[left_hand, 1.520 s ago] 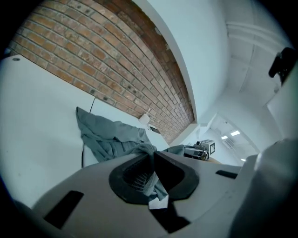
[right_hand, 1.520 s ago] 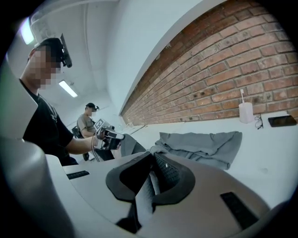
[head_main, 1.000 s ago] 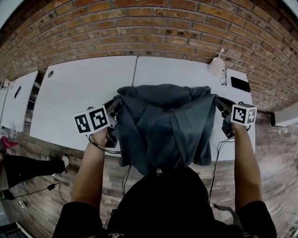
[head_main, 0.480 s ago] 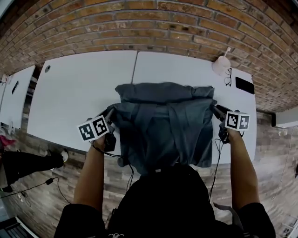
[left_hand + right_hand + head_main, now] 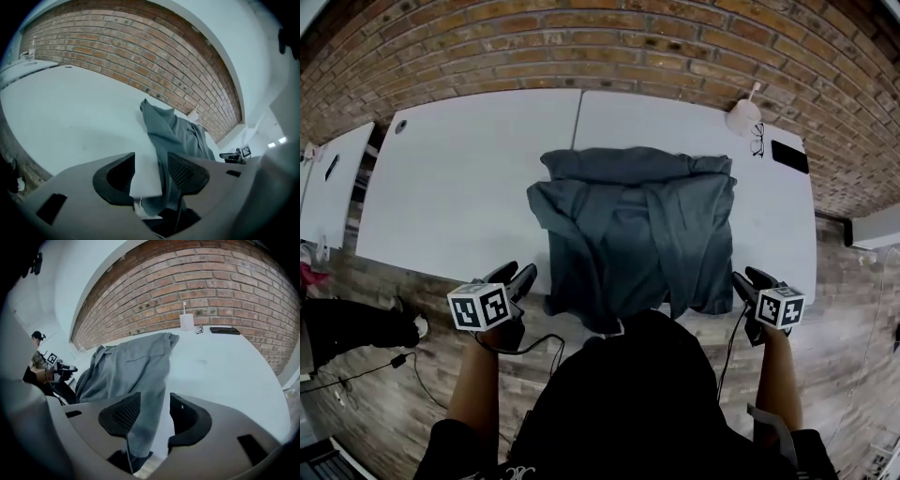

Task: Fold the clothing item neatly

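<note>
Loosely, the grey garment [image 5: 637, 234] drapes over the white table [image 5: 459, 178].

Open tabletop [image 5: 459, 192] left of garment [image 5: 637, 225]

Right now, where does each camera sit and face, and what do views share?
Head view: on the person's head, facing steeply down at grey shirt on white table; forearms, left gripper, right gripper show.
Left gripper view: on that gripper, facing over the table to the brick wall; its jaws, just opened, frame the shirt, ungripped.
Right gripper view: mirrored, jaws likewise.
Shared: shirt, table, wall.
</note>
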`<act>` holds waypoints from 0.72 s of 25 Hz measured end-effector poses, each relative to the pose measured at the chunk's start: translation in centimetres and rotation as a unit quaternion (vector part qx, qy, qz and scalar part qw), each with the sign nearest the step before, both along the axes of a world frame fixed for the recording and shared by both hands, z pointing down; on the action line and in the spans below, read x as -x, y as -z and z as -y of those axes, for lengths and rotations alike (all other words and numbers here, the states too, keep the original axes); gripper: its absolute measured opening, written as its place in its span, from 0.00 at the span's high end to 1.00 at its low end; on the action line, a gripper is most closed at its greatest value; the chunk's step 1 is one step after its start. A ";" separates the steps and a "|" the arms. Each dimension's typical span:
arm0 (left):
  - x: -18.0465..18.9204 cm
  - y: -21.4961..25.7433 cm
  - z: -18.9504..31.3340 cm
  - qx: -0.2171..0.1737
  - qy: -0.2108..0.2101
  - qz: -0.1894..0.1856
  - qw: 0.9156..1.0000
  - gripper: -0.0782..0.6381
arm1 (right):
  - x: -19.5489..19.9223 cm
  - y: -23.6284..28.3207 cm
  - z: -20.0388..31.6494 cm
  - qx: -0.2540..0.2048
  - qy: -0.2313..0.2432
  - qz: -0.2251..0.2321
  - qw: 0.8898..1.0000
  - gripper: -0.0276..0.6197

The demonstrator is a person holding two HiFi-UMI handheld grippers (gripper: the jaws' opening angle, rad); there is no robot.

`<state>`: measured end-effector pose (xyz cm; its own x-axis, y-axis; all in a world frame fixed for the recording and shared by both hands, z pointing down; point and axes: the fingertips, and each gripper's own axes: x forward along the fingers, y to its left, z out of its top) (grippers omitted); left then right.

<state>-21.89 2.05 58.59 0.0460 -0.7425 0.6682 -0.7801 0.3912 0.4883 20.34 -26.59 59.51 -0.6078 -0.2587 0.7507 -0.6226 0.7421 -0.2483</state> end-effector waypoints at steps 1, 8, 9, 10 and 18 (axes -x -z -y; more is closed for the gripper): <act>-1.6 -0.5 -1.3 0.010 -0.013 -0.004 1.000 0.62 | -0.7 -0.1 -1.1 0.001 -0.008 -0.003 1.000 0.69; -8.5 -5.7 -6.5 0.061 -0.073 -0.035 0.995 0.58 | -3.6 -1.5 -6.0 0.016 -0.048 -0.012 0.999 0.67; -8.9 -6.4 -6.5 0.065 -0.079 -0.035 0.994 0.58 | -3.4 -1.9 -6.6 0.021 -0.047 -0.011 0.999 0.67; -9.1 -7.1 -6.3 0.068 -0.084 -0.032 0.994 0.58 | -3.2 -2.2 -7.1 0.026 -0.045 -0.012 0.999 0.67; -11.8 -9.0 -3.9 0.107 -0.151 -0.019 0.983 0.86 | -3.2 -5.2 -7.2 0.019 -0.102 -0.075 0.992 0.68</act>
<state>-10.09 5.98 67.55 0.2705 -0.5345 0.8007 -0.8591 0.2415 0.4513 23.55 -19.36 64.74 -0.4258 -0.3344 0.8407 -0.7908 0.5891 -0.1662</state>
